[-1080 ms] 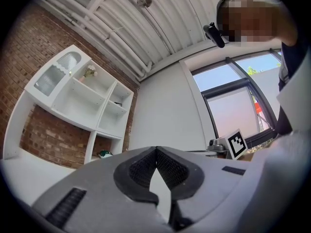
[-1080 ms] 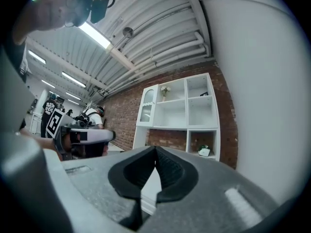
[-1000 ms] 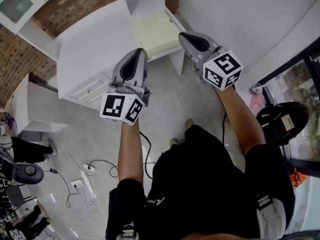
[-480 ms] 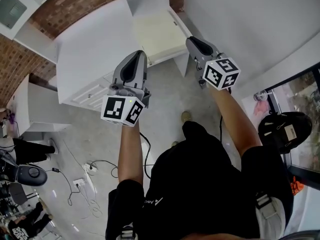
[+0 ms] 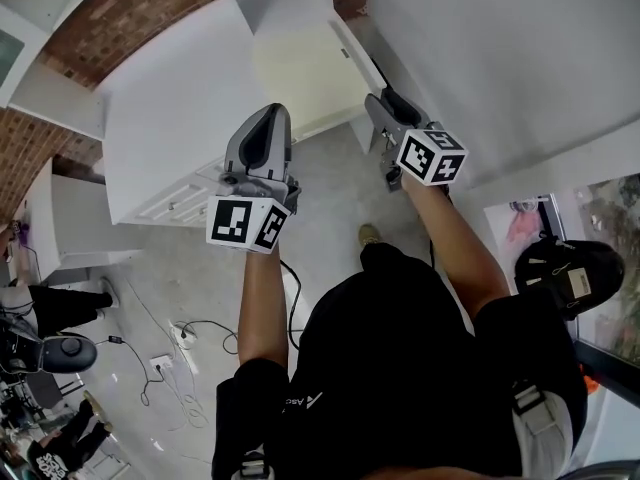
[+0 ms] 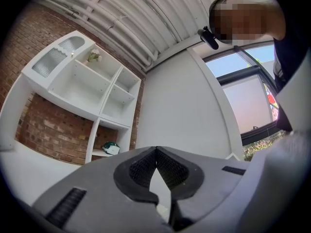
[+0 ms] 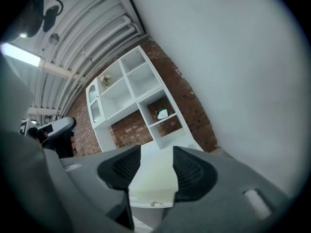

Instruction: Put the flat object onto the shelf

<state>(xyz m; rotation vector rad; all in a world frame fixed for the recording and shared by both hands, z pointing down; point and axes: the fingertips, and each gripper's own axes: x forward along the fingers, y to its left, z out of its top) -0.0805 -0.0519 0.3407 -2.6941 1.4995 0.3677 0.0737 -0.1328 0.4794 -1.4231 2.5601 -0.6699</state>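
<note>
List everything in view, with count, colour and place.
counter: one, white, ahead left
flat board: one, cream, lying flat beside the counter
shelf unit: one, white, against the brick wall
green-white item: one, in a low shelf compartment
power strip: one, white, with cables, on the grey floor
left gripper: one, grey, jaws shut, empty
right gripper: one, grey, jaws just been opening, nothing gripped, board beyond them

The flat object (image 5: 300, 73) lies on a table (image 7: 148, 204), with the cabinet (image 5: 170, 118) left of it and the wall (image 5: 500, 48) right.
</note>
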